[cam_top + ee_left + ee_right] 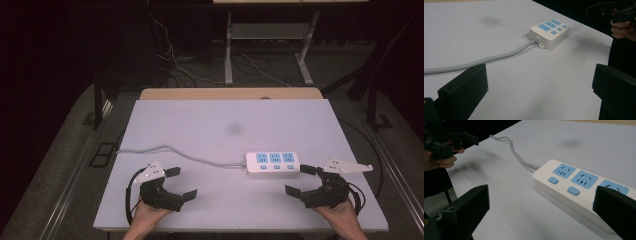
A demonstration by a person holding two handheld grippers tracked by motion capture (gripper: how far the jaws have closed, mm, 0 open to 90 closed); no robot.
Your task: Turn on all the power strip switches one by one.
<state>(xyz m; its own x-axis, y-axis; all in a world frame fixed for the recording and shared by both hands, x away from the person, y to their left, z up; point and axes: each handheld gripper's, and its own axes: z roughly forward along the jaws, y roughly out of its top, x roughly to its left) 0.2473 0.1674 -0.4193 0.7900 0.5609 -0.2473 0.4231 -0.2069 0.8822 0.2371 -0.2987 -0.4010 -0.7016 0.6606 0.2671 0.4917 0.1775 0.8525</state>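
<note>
The white power strip (272,164) lies right of centre on the counter (210,125), near its front edge, cord (170,151) trailing left. The right gripper (300,180), jaws wide, sits just beside it; the left gripper (180,183), jaws wide, holds nothing over bare surface.

No legible text, brand, number or sign anywhere. Power strip (584,187), partly behind right-hand jaw in right gripper view: three blue socket faces bearing slot openings only, three blue buttons unmarked. White casing blank, no rating label visible. Same strip (548,31) ahead of jaws in left gripper view: too small for lettering.
</note>
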